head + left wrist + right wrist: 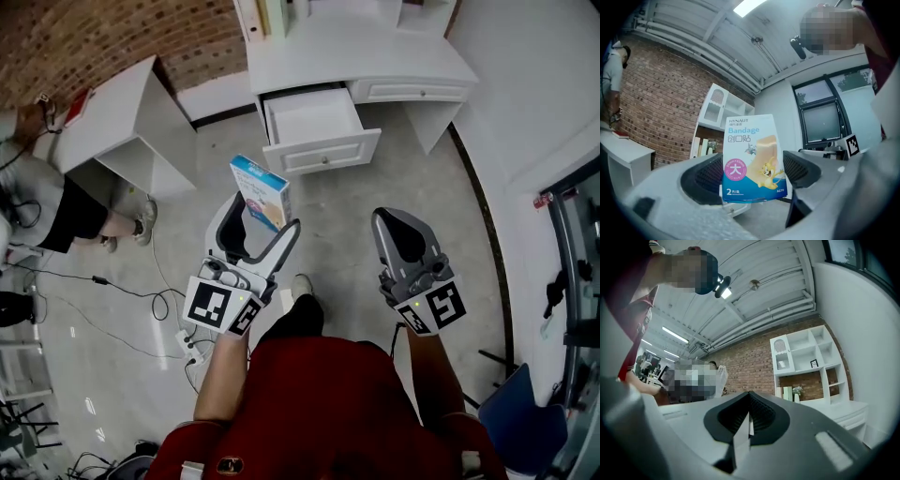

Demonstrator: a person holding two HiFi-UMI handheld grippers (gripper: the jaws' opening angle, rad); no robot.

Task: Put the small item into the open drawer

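The left gripper (257, 228) has its jaws closed on a box of bandages (261, 192). In the left gripper view the two dark pads press the lower part of the box (751, 159) from either side. Most of the carton stands upright above them. The right gripper (397, 225) hangs beside it on the right, and in its own view the right gripper (747, 417) shows jaws pressed together with nothing between them.

The open drawer (314, 114) lies well apart on the far side, pulled out from the white desk (366, 47) with its inside bare. The box is in the air over the floor (375, 187), nearer the person than the drawer front.

The hold looks to be the weak point. With only the bottom of a light carton pinched, a quick swing forward could make it tip or slide between the pads. Letting go short of the drawer front would drop it on the floor. The desk top overhangs the back of the drawer, so a tall upright box carried in too far could knock that edge.
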